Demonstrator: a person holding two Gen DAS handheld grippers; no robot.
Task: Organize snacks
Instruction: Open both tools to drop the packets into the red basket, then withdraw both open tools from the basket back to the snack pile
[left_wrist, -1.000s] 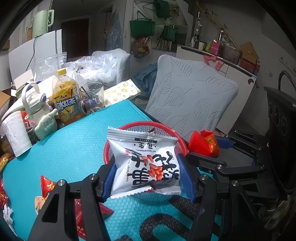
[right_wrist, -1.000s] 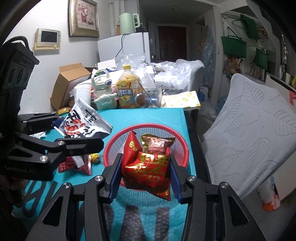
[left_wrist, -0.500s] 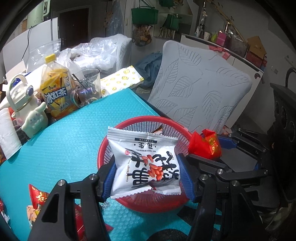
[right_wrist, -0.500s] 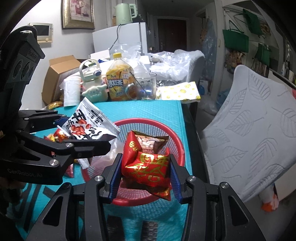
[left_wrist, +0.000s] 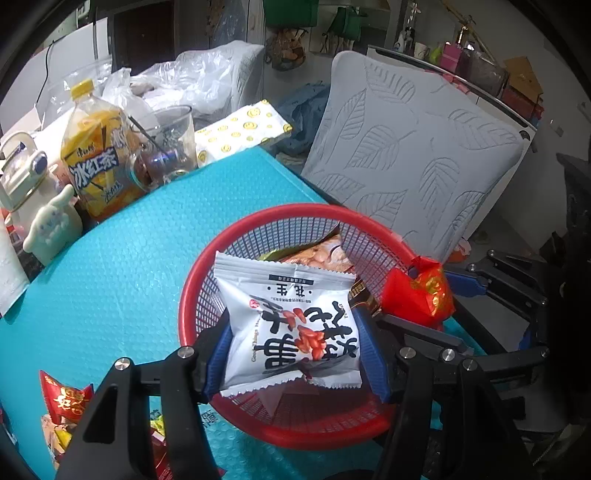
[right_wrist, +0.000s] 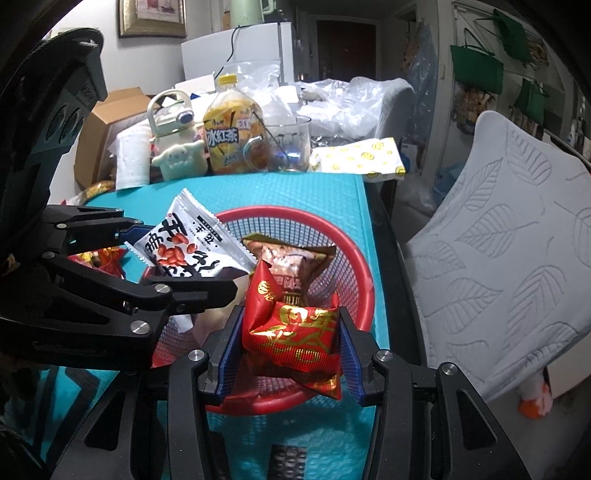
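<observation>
My left gripper (left_wrist: 295, 354) is shut on a white peanut snack packet (left_wrist: 291, 325) and holds it over the red mesh basket (left_wrist: 258, 225). My right gripper (right_wrist: 290, 347) is shut on a red and gold snack packet (right_wrist: 295, 332) above the basket's near rim (right_wrist: 354, 251). A brown snack packet (right_wrist: 291, 254) lies inside the basket. The left gripper and its white packet (right_wrist: 188, 243) show at the left of the right wrist view. The red packet (left_wrist: 421, 295) shows at the right of the left wrist view.
The basket sits on a teal mat (left_wrist: 110, 280) by the table's right edge. An iced tea bottle (left_wrist: 96, 162), glass mug (left_wrist: 166, 147), cartoon bottle (left_wrist: 37, 206) and plastic bags stand behind. Loose red packets (left_wrist: 62, 398) lie left. A grey cushion (left_wrist: 413, 155) is right.
Both grippers have moved forward and down over the basket with their packets still held. The basket now lies directly under both packets.
</observation>
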